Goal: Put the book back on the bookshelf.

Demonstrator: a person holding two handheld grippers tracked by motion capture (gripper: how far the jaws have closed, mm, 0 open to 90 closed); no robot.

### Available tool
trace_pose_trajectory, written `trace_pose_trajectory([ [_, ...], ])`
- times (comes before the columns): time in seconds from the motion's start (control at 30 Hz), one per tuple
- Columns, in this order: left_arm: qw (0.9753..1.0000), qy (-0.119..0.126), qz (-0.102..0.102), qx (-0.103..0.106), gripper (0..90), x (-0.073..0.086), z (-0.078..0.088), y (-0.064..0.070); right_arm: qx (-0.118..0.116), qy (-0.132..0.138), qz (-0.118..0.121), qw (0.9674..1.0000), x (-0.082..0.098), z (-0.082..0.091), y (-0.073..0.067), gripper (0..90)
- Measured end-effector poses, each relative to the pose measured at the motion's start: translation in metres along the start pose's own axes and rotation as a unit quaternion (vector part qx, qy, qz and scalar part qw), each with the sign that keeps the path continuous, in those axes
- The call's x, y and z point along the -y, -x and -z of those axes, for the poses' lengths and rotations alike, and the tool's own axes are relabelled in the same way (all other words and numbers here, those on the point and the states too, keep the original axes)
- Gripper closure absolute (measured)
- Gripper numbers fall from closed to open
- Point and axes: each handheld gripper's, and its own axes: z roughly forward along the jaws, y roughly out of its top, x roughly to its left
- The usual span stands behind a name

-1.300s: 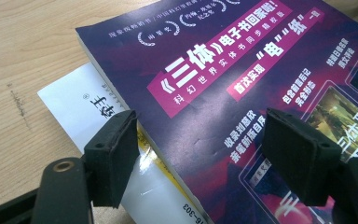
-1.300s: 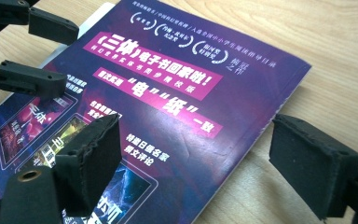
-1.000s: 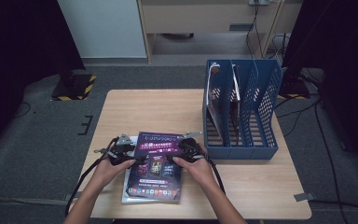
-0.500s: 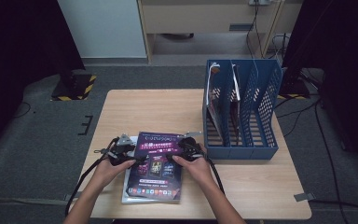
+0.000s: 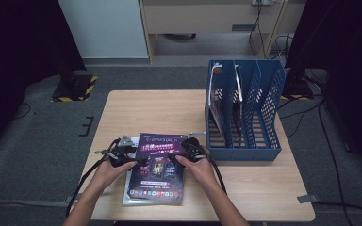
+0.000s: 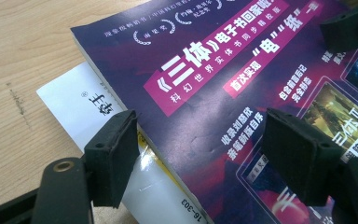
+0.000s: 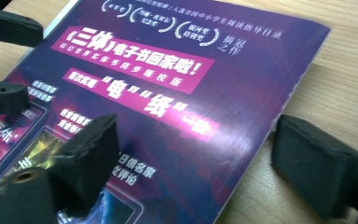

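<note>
Purple-covered magazine (image 5: 156, 168) lying flat on wooden table (image 5: 160, 110), toward the near edge, a little left of centre; stacked on a white booklet (image 6: 81, 105) whose margin peeks out along the magazine's left side and near edge. Left gripper (image 5: 133, 158) at the magazine's left edge, jaws apart and straddling that edge: in the left gripper view one pad (image 6: 113, 156) just outside the spine over the white booklet, the other above the cover; neither seen pressing on the paper. Right gripper (image 5: 181, 155) at the magazine's right edge, jaws also apart, having just been closing somewhat: in the right gripper view one pad (image 7: 86, 158) over the cover, the other off the edge above bare wood, the magazine's edge between them, no clamping visible. Both hands low at the near side of the table, forearms entering from the near edge. Blue file rack (image 5: 264, 108) upright toward the table's right edge, well apart from the magazine; a couple of magazines (image 5: 238, 94) standing in its left compartments. Cables trailing from both grippers off the near edge
</note>
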Motion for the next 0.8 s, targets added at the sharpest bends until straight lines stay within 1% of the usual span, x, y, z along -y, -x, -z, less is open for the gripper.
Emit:
trace_pose_trajectory([
  [0.03, 1.0, -0.001, 0.0, 0.001, 26.8, 0.0, 0.0, 0.0, -0.006, 0.004, 0.001, 1.0, 0.0, 0.001, -0.002, 22.2],
  [0.07, 1.0, -0.001, -0.001, 0.002, 26.8, 0.0, 0.0, -0.001, -0.005, 0.006, 0.009, 0.9999, -0.001, 0.001, -0.006, 23.1],
  [0.1, 1.0, -0.002, 0.0, 0.002, 26.8, 0.0, 0.001, -0.002, -0.011, 0.006, 0.011, 0.9999, -0.001, 0.001, -0.008, 23.1],
  [0.13, 1.0, -0.002, 0.0, 0.002, 26.8, 0.001, 0.001, -0.002, -0.014, 0.005, 0.008, 0.9999, -0.002, 0.001, -0.01, 24.0],
  [0.2, 1.0, -0.003, -0.001, 0.001, 26.8, 0.001, 0.001, -0.002, -0.009, 0.01, 0.018, 0.9998, -0.004, 0.001, -0.013, 23.8],
  [0.3, 1.0, -0.002, 0.002, 0.004, 26.7, 0.001, 0.001, -0.003, -0.017, 0.016, 0.018, 0.9996, -0.007, 0.006, -0.016, 23.8],
  [0.4, 1.0, -0.001, 0.004, 0.004, 26.6, 0.002, 0.002, -0.003, -0.02, 0.015, 0.032, 0.9992, -0.012, 0.01, -0.02, 23.8],
  [0.47, 1.0, -0.002, 0.005, 0.003, 26.3, 0.002, 0.002, -0.003, -0.027, 0.017, 0.033, 0.999, -0.016, 0.013, -0.022, 24.7],
  [0.57, 1.0, -0.003, 0.005, 0.002, 26.1, 0.002, 0.002, -0.003, -0.035, 0.02, 0.042, 0.9983, -0.022, 0.015, -0.023, 29.6],
  [0.67, 1.0, -0.003, 0.005, 0.002, 25.9, 0.002, 0.002, -0.004, -0.047, 0.017, 0.051, 0.9975, -0.029, 0.019, -0.023, 35.5],
  [0.73, 1.0, -0.003, 0.004, 0.002, 25.5, 0.002, 0.002, -0.004, -0.054, 0.016, 0.058, 0.9967, -0.034, 0.02, -0.024, 37.7],
  [0.77, 1.0, -0.003, 0.004, 0.002, 25.5, 0.002, 0.002, -0.004, -0.056, 0.01, 0.059, 0.9967, -0.036, 0.021, -0.026, 39.4],
  [0.8, 1.0, -0.003, 0.004, 0.002, 25.5, 0.002, 0.002, -0.004, -0.054, 0.008, 0.066, 0.9963, -0.038, 0.021, -0.027, 41.4],
])
